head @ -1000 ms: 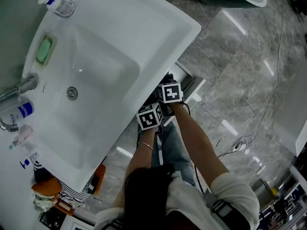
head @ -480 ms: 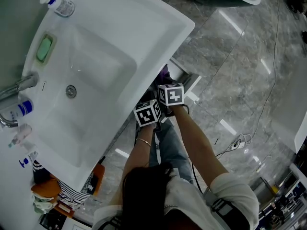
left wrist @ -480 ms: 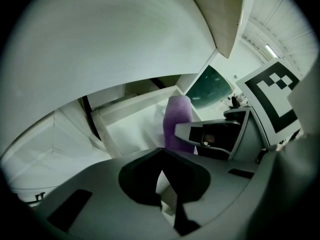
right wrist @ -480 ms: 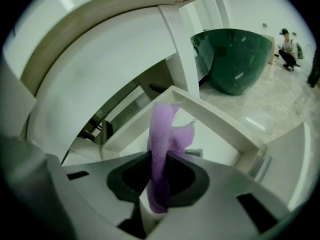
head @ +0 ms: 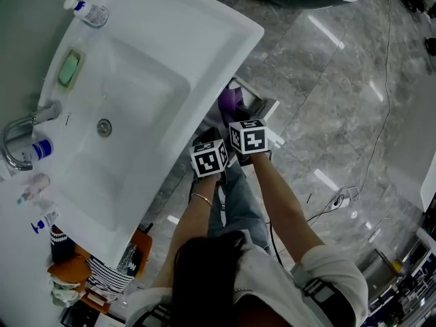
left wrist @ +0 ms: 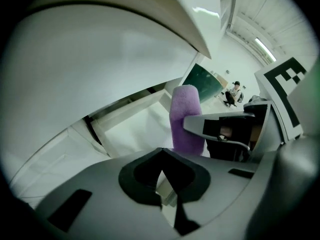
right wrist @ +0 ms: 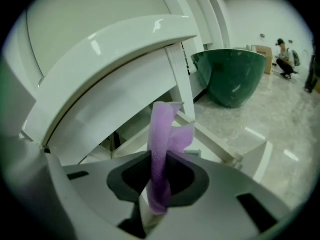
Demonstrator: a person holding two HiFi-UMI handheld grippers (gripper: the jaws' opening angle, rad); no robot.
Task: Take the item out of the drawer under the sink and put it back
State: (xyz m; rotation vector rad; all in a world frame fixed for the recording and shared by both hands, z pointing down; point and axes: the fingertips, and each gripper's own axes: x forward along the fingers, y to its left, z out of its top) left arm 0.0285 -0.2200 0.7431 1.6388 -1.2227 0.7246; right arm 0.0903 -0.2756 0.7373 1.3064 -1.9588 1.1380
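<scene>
Below the white sink (head: 150, 80) the drawer (head: 262, 105) stands pulled out. A purple cloth (right wrist: 162, 129) hangs upright in my right gripper (right wrist: 160, 156), which is shut on it above the drawer. From the head view the cloth (head: 229, 99) shows beside the sink's front edge, just past the right gripper's marker cube (head: 248, 136). My left gripper (left wrist: 161, 151) is shut with nothing in it, next to the right one. The left gripper view shows the cloth (left wrist: 185, 115) and a right gripper finger (left wrist: 225, 126) ahead over the white drawer inside (left wrist: 135, 129).
A pump bottle (head: 88, 11), green soap (head: 69, 69), a tap (head: 27, 125) and small bottles sit around the basin. A green tub (right wrist: 230, 74) stands on the marble floor beyond the drawer. A cable (head: 340, 199) lies on the floor to the right.
Both grippers have risen from the drawer. The purple cloth has come up with the right gripper and now shows beside the sink's edge.
</scene>
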